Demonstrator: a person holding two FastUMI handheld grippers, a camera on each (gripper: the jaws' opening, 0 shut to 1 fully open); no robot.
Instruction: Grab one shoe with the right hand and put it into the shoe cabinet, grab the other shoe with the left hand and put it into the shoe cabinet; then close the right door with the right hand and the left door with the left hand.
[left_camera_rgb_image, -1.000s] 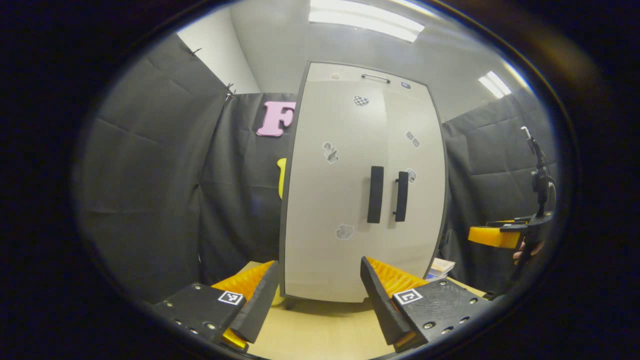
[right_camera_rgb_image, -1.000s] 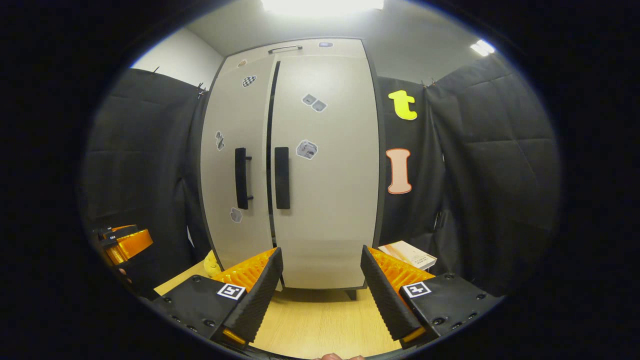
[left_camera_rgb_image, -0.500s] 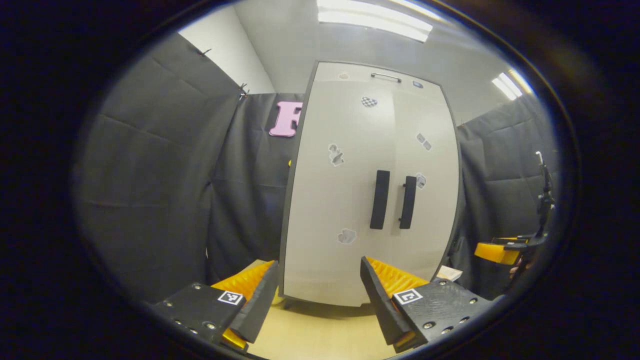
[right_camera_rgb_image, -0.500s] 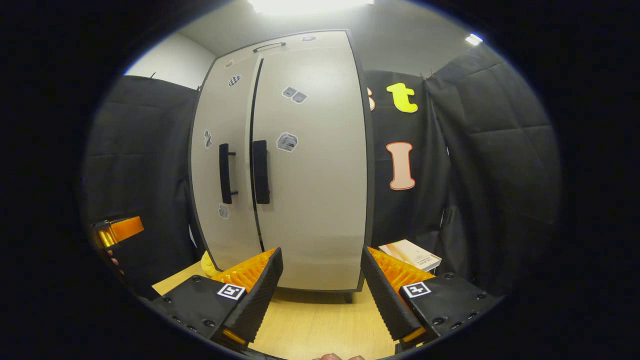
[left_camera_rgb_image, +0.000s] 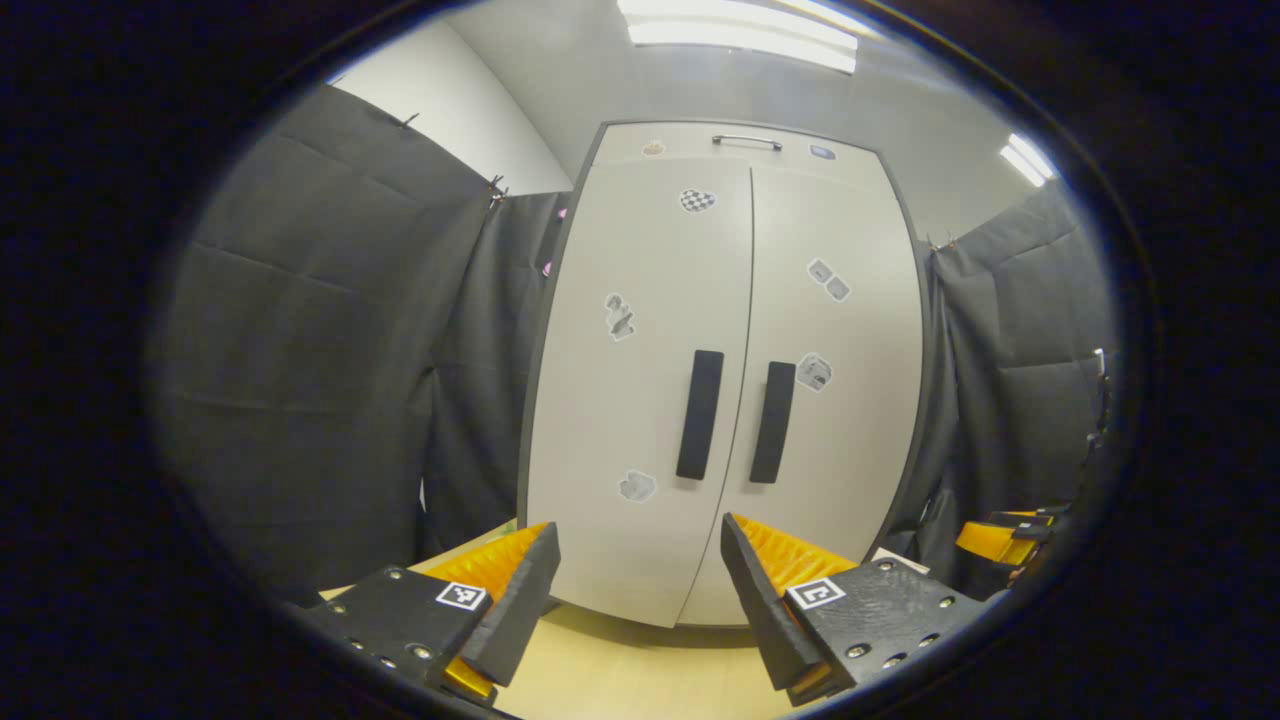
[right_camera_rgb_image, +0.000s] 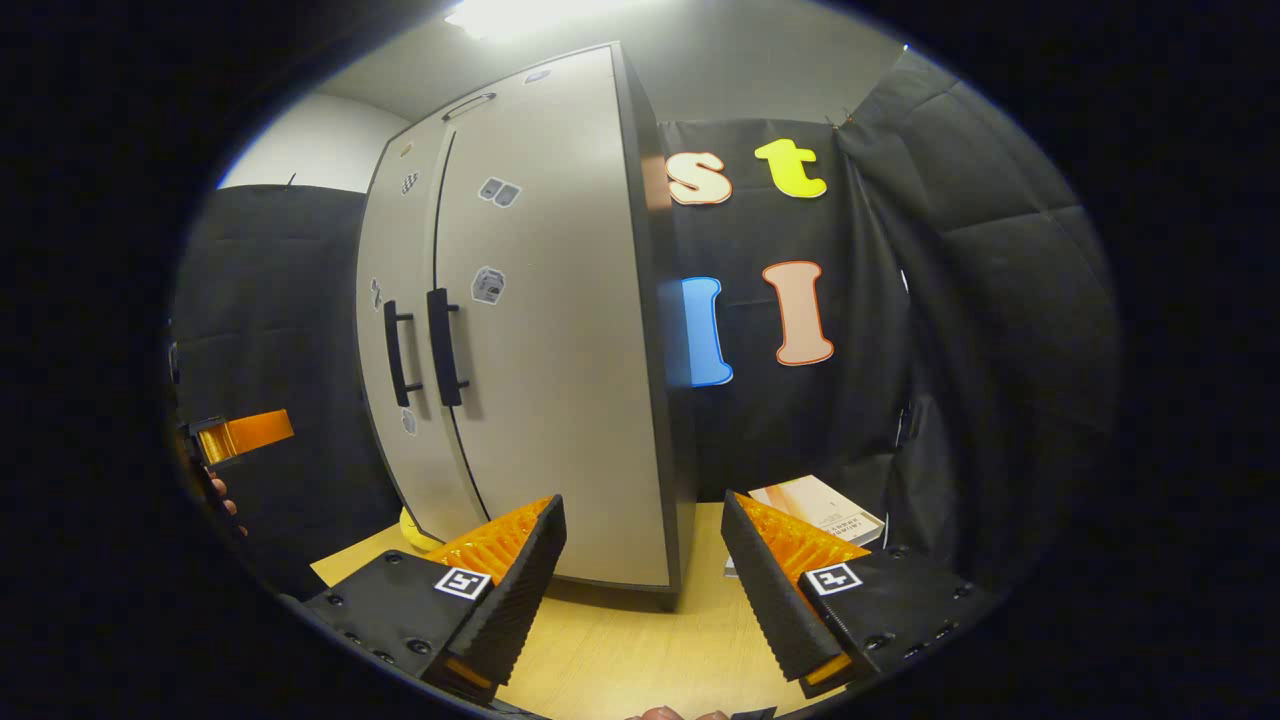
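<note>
A: Left gripper (left_camera_rgb_image: 640, 590) status?
B: Fingers spread wide, nothing between them. Square marker tags on both finger mounts, no readable text. Cabinet (left_camera_rgb_image: 730, 380) is dead ahead, standing on the table (left_camera_rgb_image: 620, 690).

A: Doors?
B: Left door (left_camera_rgb_image: 640, 400) and right door (left_camera_rgb_image: 840, 400) both flush shut, handles (left_camera_rgb_image: 700, 414) side by side at the seam. Small stickers on the fronts, too small to read. Shoes can't be seen, the doors hide the inside.

A: Right gripper (right_camera_rgb_image: 640, 590)?
B: Also wide open, empty. Cabinet sits ahead and to its left, seen at an angle, its side edge just past the left finger. A book (right_camera_rgb_image: 815, 510) lies on the table just beyond the right finger; cover text unreadable.

A: Change since 1 s ago?
B: Left view now faces the cabinet square-on instead of from its left. Right view has swung right, so the cabinet has slid left. The right door had a dark gap at the seam then; gone now.
</note>
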